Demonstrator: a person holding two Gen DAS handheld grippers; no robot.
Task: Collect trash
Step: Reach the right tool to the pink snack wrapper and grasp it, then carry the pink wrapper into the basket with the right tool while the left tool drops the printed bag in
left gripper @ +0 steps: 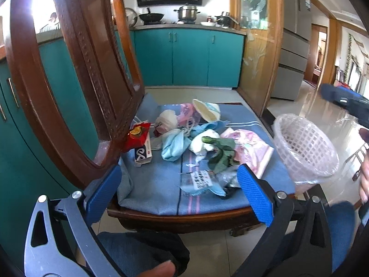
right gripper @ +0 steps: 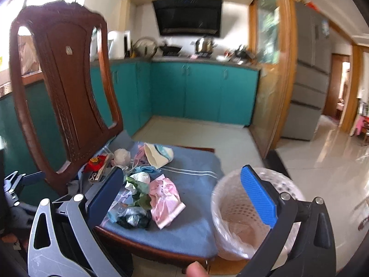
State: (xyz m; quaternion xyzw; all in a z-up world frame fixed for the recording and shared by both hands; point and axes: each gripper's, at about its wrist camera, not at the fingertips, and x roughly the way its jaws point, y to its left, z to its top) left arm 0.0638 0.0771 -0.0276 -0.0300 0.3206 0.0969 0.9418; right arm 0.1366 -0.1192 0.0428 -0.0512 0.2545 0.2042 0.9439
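Trash pile [left gripper: 198, 143] lies scattered on the blue cushion [left gripper: 156, 189] of a wooden chair [left gripper: 76, 73]. White basket [right gripper: 233, 219] stands just beside the seat's right edge. My left claw [left gripper: 180, 191] gapes wide, empty; right claw [right gripper: 182, 194] likewise wide, above cushion and basket.

- The chair [right gripper: 66, 87] is dark, carved wood with a glossy varnish.
- Its seat cushion [left gripper: 156, 184] is matt blue cloth (woven, with pale stripes).
- The basket [right gripper: 233, 210] is white plastic lattice, lined with thin clear film.
- The pink wrapper [right gripper: 165, 199] looks like crinkled plastic.
- The floor tiles [right gripper: 322, 173] are smooth and shiny.
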